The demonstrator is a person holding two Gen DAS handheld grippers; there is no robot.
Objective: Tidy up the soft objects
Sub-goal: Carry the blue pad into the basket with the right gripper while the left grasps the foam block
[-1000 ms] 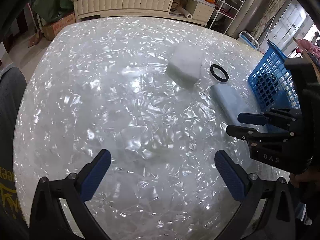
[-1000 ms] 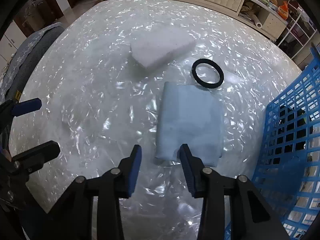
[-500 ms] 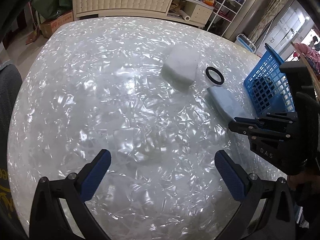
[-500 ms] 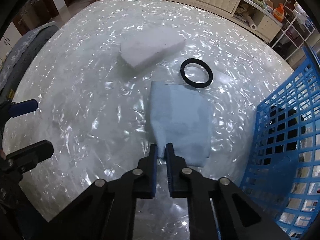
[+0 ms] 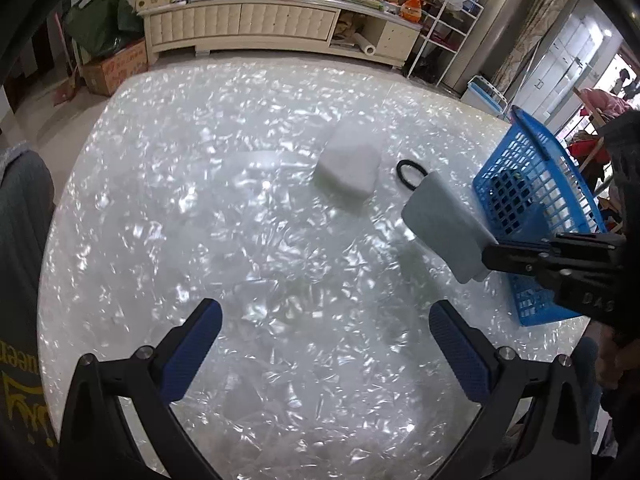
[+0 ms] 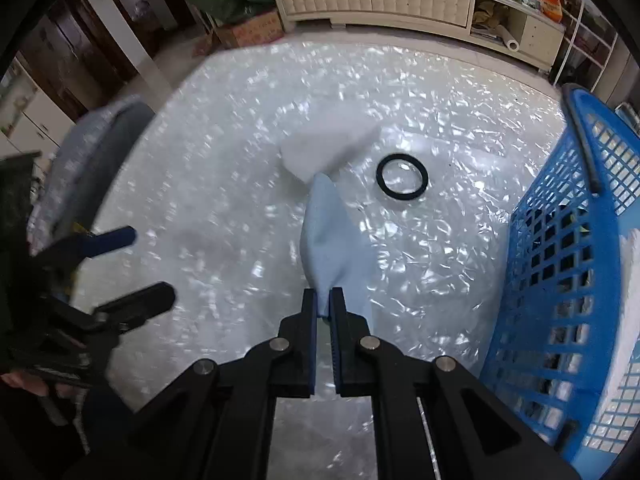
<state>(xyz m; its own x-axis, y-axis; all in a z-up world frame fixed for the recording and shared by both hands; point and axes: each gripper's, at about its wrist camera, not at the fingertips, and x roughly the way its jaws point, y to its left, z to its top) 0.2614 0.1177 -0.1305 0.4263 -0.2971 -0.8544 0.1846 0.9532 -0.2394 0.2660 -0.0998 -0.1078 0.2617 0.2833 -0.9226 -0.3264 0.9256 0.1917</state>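
Observation:
My right gripper (image 6: 323, 300) is shut on the near edge of a light blue cloth (image 6: 328, 236) and holds it lifted above the table; it also shows in the left wrist view (image 5: 444, 224), hanging from the right gripper (image 5: 490, 254). A white foam block (image 6: 324, 152) lies on the table beyond it, also in the left wrist view (image 5: 350, 164). A black ring (image 6: 401, 176) lies next to the block. A blue basket (image 6: 568, 264) stands at the right. My left gripper (image 5: 324, 344) is open and empty over the near table.
The table (image 5: 200, 200) has a shiny crinkled white cover. Something white lies inside the basket (image 6: 632, 280). A chair back (image 6: 92, 152) stands at the table's left edge. A cream sideboard (image 5: 248, 24) stands beyond the table.
My right gripper closed on the blue cloth and raised it off the table. The left gripper stayed open and drew back a little.

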